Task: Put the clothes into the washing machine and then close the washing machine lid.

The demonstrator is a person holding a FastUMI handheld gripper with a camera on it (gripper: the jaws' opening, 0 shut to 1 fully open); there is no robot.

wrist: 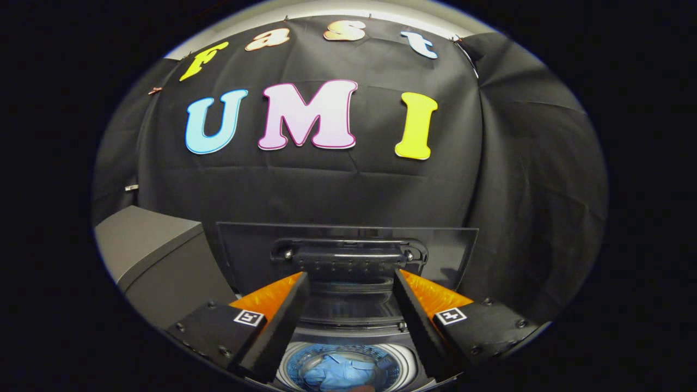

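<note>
My claw (351, 277) open, holds nothing. Blue clothes (337, 373) already down in washer drum (400, 366). Lid (348, 256) stands up behind drum. I shut lid next.

Gripper (351, 275) level, pointing fwd; fingers spread wide apart, nothing held btwn them.

Parted tool (351, 280) above clothes (337, 373) in open washing machine (348, 326).
</note>
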